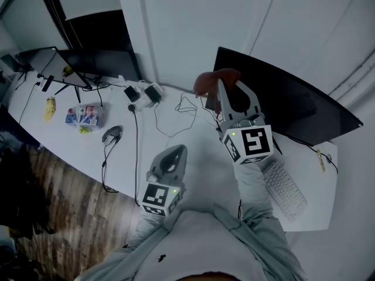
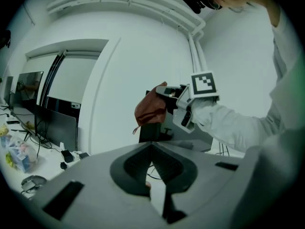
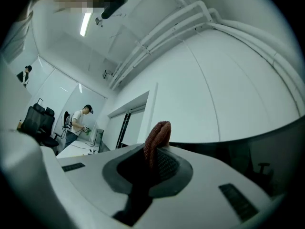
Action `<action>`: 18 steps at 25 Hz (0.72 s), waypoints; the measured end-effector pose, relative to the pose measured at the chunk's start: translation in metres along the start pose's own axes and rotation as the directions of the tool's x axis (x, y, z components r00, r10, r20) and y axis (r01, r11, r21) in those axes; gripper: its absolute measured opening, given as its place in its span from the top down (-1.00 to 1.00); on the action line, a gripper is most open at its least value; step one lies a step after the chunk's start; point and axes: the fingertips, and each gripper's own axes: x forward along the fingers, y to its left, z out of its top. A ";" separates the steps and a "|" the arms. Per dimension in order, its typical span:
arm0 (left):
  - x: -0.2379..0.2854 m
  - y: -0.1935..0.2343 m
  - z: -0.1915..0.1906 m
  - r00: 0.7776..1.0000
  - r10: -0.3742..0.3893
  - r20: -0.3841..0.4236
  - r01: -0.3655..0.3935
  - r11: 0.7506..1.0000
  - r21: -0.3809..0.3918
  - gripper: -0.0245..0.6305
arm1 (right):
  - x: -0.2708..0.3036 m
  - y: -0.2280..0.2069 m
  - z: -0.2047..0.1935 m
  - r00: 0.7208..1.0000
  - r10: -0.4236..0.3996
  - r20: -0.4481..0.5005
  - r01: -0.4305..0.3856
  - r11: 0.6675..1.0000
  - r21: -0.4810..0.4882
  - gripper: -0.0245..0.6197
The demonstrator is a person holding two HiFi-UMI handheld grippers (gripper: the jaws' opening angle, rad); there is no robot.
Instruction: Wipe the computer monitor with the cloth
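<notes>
My right gripper (image 1: 221, 88) is raised at the upper left corner of the black monitor (image 1: 287, 107) and is shut on a reddish-brown cloth (image 1: 215, 81). In the right gripper view the cloth (image 3: 157, 136) sticks up from between the jaws, with the monitor's dark edge (image 3: 248, 151) just behind it. The left gripper (image 1: 178, 150) hovers lower, over the white desk (image 1: 193, 151), shut with nothing in it. The left gripper view looks up past its closed tips (image 2: 151, 146) at the cloth (image 2: 150, 109) hanging from the right gripper (image 2: 167, 93) against the monitor (image 2: 153, 131).
A white keyboard (image 1: 284, 186) lies below the monitor at the right. Loose cables (image 1: 181, 113), chargers (image 1: 143, 93), a mouse (image 1: 112, 133), a snack packet (image 1: 87, 115) and a banana (image 1: 50, 107) lie on the desk's left. A second monitor (image 1: 99, 63) stands far left. People stand in a room behind (image 3: 78, 123).
</notes>
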 end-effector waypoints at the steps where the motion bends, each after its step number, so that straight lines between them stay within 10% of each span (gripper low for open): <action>1: 0.000 0.002 -0.001 1.000 0.001 0.000 -0.001 1.000 -0.002 0.86 | 0.008 0.000 0.002 1.000 -0.003 0.003 0.003 1.000 -0.008 0.82; 18: 0.003 0.031 -0.009 1.000 0.015 0.001 -0.014 0.998 -0.064 0.86 | 0.084 -0.036 0.002 0.981 -0.196 -0.015 0.194 0.977 -0.092 0.82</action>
